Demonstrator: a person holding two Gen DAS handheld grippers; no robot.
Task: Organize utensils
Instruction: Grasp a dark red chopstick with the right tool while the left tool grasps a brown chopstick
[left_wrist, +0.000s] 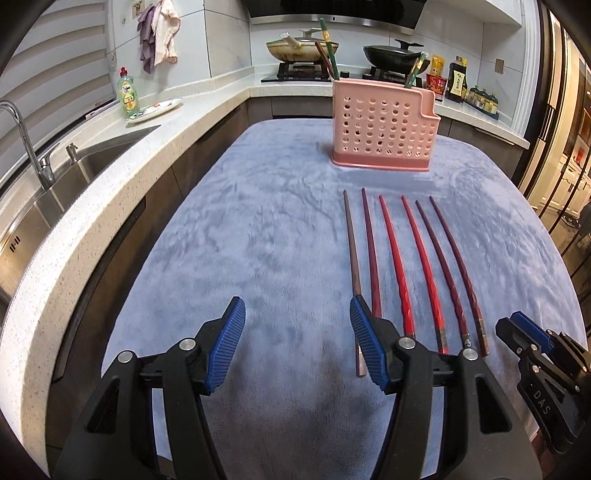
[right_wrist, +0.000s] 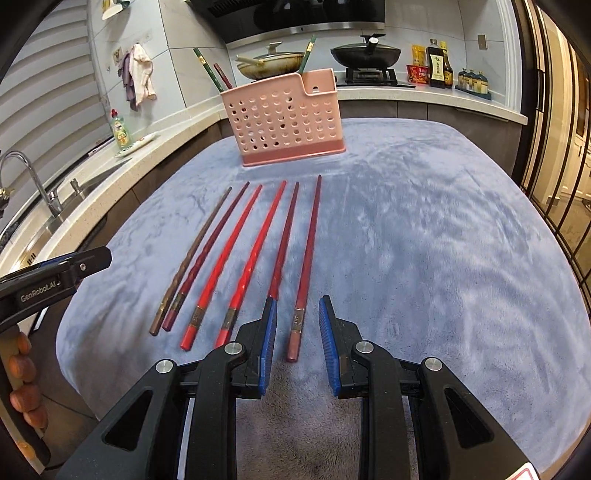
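Observation:
Several chopsticks lie side by side on the blue-grey cloth (left_wrist: 258, 229), from a brown one (left_wrist: 351, 240) at the left through two bright red ones (right_wrist: 221, 266) to a dark red one (right_wrist: 306, 266) at the right. A pink perforated utensil holder (left_wrist: 382, 127) stands beyond them and holds green and dark chopsticks (left_wrist: 328, 48); it also shows in the right wrist view (right_wrist: 288, 118). My left gripper (left_wrist: 297, 321) is open and empty, its right finger over the brown chopstick's near end. My right gripper (right_wrist: 297, 325) is open, its fingers either side of the rightmost dark red chopstick's handle.
A speckled counter with a steel sink (left_wrist: 74, 173) and tap runs along the left. A green dish soap bottle (left_wrist: 127, 92) stands there. Two pans (left_wrist: 303, 48) sit on the stove behind, with sauce bottles (left_wrist: 456, 79) to the right.

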